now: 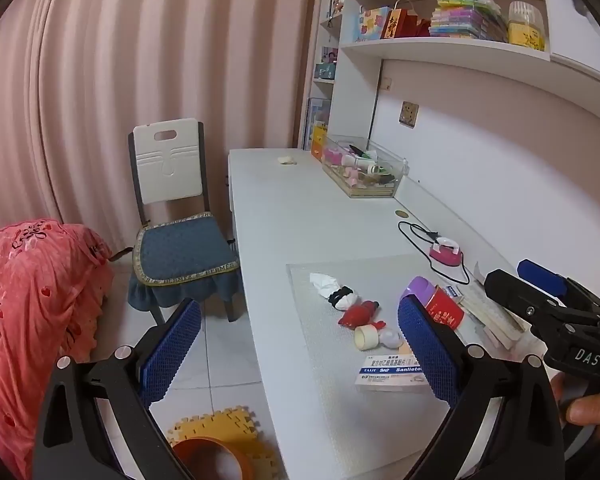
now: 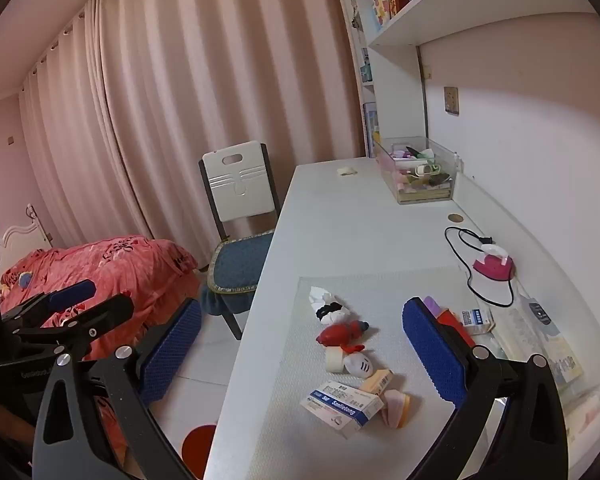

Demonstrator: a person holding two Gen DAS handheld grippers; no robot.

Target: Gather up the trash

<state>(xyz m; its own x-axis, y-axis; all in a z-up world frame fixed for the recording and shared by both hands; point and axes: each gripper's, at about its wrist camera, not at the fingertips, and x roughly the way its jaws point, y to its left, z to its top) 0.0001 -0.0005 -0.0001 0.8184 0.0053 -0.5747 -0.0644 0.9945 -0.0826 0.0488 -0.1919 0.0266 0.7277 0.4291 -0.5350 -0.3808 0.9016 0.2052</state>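
Left to right: a bed (image 2: 112, 264) with a pink-red cover sits far left, then a chair (image 1: 172, 184) with a white back and blue cushion, standing just beside the white bench (image 1: 284, 200). On the floor by the bench's near corner, an orange bin (image 1: 212, 458) rests on a yellow foam mat (image 1: 220, 426). Left claw (image 1: 300, 344) hangs released, jaws spread wide, nothing between the pads; one finger over the floor, the other over the bench. Right claw (image 2: 300, 348) likewise released and empty, hovering above the bench's near end; in the left wrist view it shows at the right edge with a hand (image 1: 588, 412) on its grip. The trash lies on a textured mat (image 2: 380, 292) at the near end of the bench: a white crumpled tissue (image 2: 320, 296) with a black band, a red wrapper (image 2: 342, 334) just below it, a tape roll (image 2: 335, 358) touching a small white toy (image 2: 359, 365), then a blue-and-white medicine box (image 2: 342, 404) nearest the camera with a pale wrapper (image 2: 396, 402) beside it. Further right: a purple cup (image 1: 420, 290) next to a red can (image 1: 444, 310), partly hidden behind a claw finger, a pink toy iron (image 2: 494, 266) with a black cord, and a clear storage box (image 2: 420, 176) at the far end against the wall. Shelves (image 1: 444, 46) above hold colourful boxes.
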